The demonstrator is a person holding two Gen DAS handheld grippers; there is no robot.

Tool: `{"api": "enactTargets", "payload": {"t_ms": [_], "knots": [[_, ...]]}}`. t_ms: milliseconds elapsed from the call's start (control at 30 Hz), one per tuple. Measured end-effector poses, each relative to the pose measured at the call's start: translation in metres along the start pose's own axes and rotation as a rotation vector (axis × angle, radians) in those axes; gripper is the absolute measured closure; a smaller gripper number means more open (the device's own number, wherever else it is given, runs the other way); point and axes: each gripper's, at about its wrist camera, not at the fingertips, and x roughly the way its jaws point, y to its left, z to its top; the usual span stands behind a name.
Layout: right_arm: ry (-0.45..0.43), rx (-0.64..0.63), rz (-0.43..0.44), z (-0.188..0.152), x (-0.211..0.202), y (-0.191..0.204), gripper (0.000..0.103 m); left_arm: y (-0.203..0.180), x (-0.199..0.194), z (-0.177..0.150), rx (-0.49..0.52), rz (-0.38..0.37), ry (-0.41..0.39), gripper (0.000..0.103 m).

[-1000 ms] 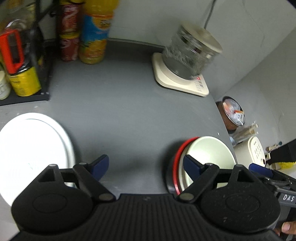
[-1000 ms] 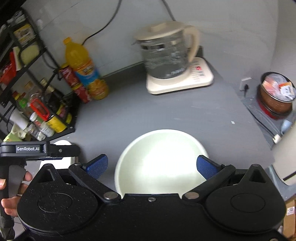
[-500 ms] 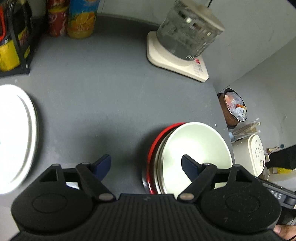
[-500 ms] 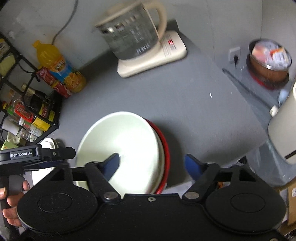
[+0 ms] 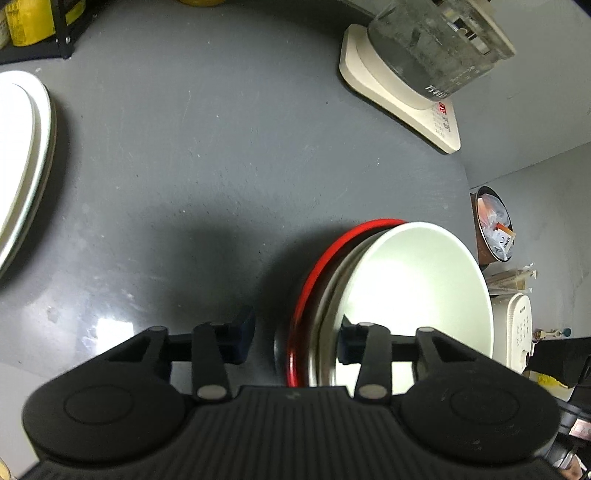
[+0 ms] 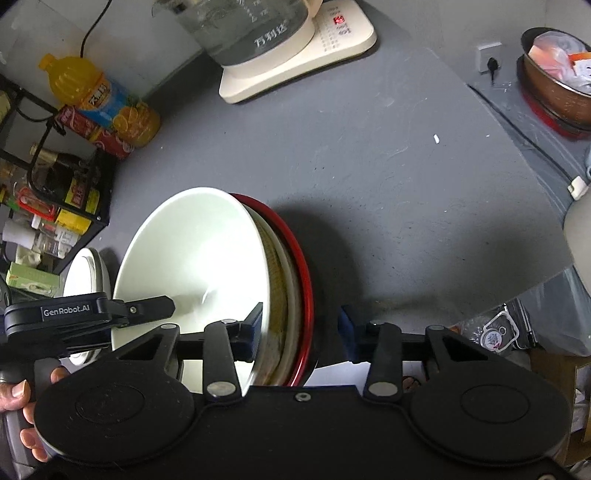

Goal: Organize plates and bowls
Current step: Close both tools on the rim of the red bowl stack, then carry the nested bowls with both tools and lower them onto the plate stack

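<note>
A white bowl (image 5: 413,288) sits nested on top of a stack whose lowest bowl has a red rim (image 5: 321,254), near the grey counter's right edge. My left gripper (image 5: 295,339) straddles the stack's left rim. Its jaws are closing, one pad inside the white bowl and the other still apart from the outer wall. In the right wrist view my right gripper (image 6: 301,328) straddles the opposite side of the white bowl (image 6: 192,254) and red rim (image 6: 295,251), also closing, with a gap at its outer pad. White plates (image 5: 22,147) lie stacked at the left.
A glass kettle on a cream base (image 6: 258,33) stands at the back. A black rack (image 6: 48,184) with cans, an orange juice bottle (image 6: 99,99) and a red can fill the back left. Beyond the counter's right edge sit a brown pot (image 6: 557,74) and a white cooker (image 5: 517,332).
Both grippers have come down over the bowl stack and their jaws have narrowed around its rims. The plate stack has slid toward the left edge of the left wrist view.
</note>
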Motion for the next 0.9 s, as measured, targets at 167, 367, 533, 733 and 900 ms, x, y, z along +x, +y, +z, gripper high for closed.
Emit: {"api": "enactTargets", "payload": {"t_ms": [167,367,533,733,900], "knots": [[0.046,-0.017,0.017,0.001,0.013,0.001,0.069,-0.002,0.01,-0.002,-0.032,0.007,0.015,0.073],[0.055,-0.045,0.007,0.003,0.016,0.002,0.071,0.0,0.015,-0.001,-0.051,-0.009,0.024,0.074],[0.041,-0.047,0.003,0.001,0.014,0.003,0.074,0.002,0.014,-0.002,-0.036,-0.021,0.024,0.075],[0.014,-0.059,-0.002,0.0,0.015,0.016,0.074,0.006,0.006,0.002,0.001,-0.012,0.001,0.075],[-0.004,-0.057,0.003,0.001,0.015,0.03,0.074,0.016,-0.009,0.012,0.005,-0.034,-0.022,0.075]]}}
